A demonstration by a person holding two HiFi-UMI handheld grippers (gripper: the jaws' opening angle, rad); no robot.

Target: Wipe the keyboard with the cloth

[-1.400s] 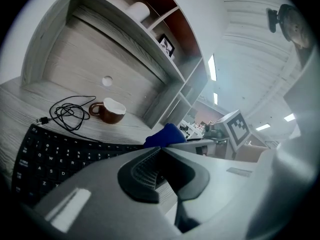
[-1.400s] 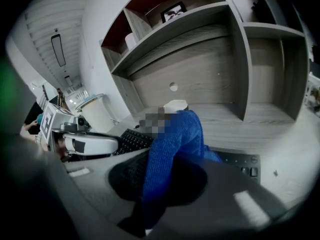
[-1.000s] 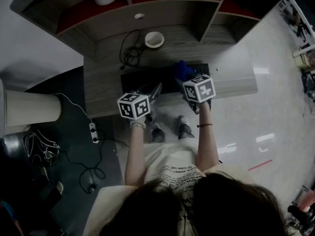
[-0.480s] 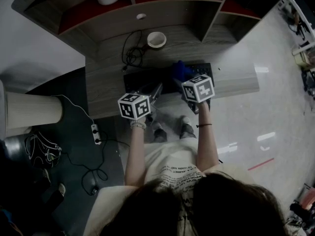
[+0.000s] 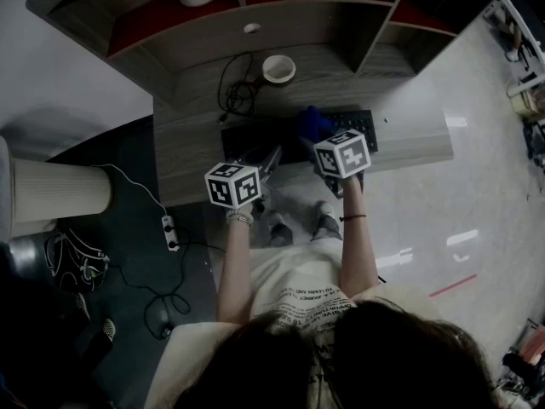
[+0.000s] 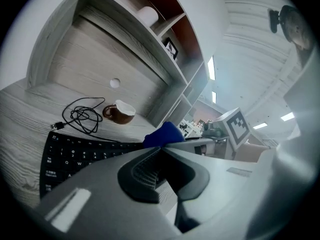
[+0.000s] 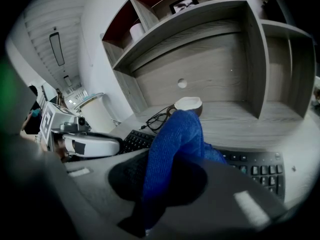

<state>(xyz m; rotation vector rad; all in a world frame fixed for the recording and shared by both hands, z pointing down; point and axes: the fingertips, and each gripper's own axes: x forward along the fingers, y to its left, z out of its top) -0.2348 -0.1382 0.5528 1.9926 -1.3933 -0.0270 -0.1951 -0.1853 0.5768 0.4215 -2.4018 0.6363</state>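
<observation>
Blue cloth (image 7: 175,144) is clamped between the jaws of the right gripper (image 7: 167,176), which are closed on its lower end, while the rest of the fabric is bunched up above and in front of them. From the head view, the cloth (image 5: 312,123) is seen lying on the middle of the black keyboard (image 5: 358,123), with the right gripper (image 5: 324,141) held over it. The keyboard is laid lengthwise near the front edge of the grey wood-grain desk (image 5: 183,147), and its keys are seen on both sides of the cloth in the right gripper view (image 7: 257,166).

The left gripper (image 6: 160,149) is held just beside the keyboard's front edge, left of the cloth; its jaws are brought together at the tips and nothing is held between them. Its marker cube is seen in the head view, with the jaws (image 5: 272,155) pointed toward the keyboard.

Behind the keyboard, a tangled black cable (image 5: 236,92) is spread on the desk, and a brown cup (image 5: 278,68) with a white inside is set just beside it. Open shelves (image 7: 200,21) are mounted above the desk.
</observation>
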